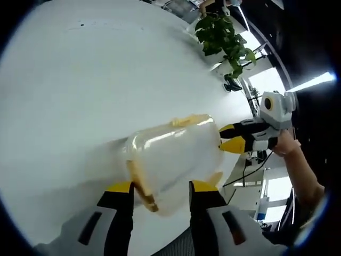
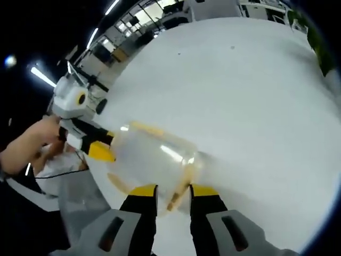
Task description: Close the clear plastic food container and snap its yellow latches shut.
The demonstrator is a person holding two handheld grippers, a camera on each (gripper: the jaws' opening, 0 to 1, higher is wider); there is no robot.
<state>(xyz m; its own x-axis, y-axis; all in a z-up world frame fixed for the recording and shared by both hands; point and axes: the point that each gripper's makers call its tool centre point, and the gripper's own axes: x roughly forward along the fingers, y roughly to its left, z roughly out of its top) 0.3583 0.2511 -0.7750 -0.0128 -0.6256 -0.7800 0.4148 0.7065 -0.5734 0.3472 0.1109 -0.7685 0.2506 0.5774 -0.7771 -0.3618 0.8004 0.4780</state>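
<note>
The clear plastic container (image 1: 173, 157) lies on the white table (image 1: 80, 80) with its lid on. My left gripper (image 1: 161, 186) is open, its yellow-tipped jaws either side of the container's near end. A yellow latch (image 1: 141, 186) sits just inside the left jaw. In the right gripper view the same container (image 2: 154, 157) lies ahead of my right gripper (image 2: 174, 191). That gripper stands open with a narrower gap and a yellow latch (image 2: 178, 196) between its jaws. Each gripper also appears at the container's far end in the other view: the right gripper (image 1: 232, 137) and the left gripper (image 2: 101, 149).
A potted green plant (image 1: 224, 37) stands at the table's far edge. A person's hand (image 1: 287, 144) holds the right gripper beyond the table's rim. The same hand (image 2: 32, 141) shows in the right gripper view. Desks and ceiling lights lie beyond the table.
</note>
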